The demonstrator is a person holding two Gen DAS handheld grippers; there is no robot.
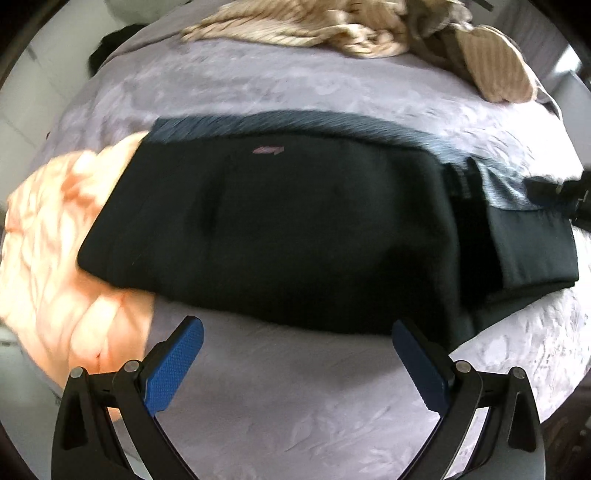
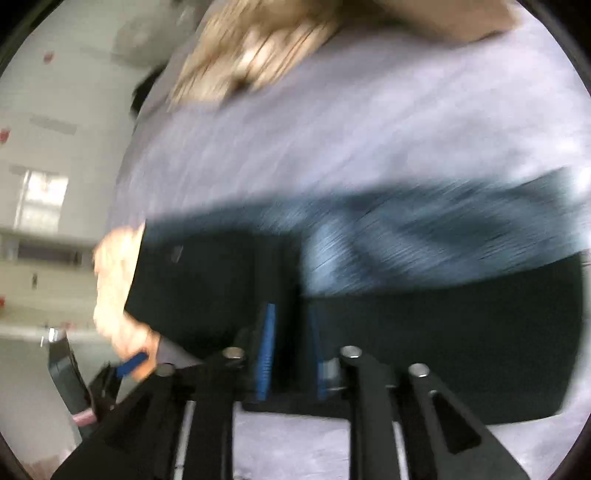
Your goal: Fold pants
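Black pants [image 1: 288, 229] lie folded across a lilac bedspread, with a small pink logo near their far edge. My left gripper [image 1: 297, 334] is open and empty, just in front of the pants' near edge. In the blurred right wrist view my right gripper [image 2: 291, 314] is nearly closed with a fold of the black pants [image 2: 443, 332] between its blue pads [image 2: 267, 347]. The right gripper also shows at the right edge of the left wrist view [image 1: 565, 192]. A grey-blue garment [image 1: 295, 123] lies under the pants at the far side.
A peach blanket [image 1: 62, 236] lies bunched at the left, partly under the pants. A beige striped cloth [image 1: 332, 26] is heaped at the far end of the bed [image 1: 295, 406]. A white wall and floor show left of the bed.
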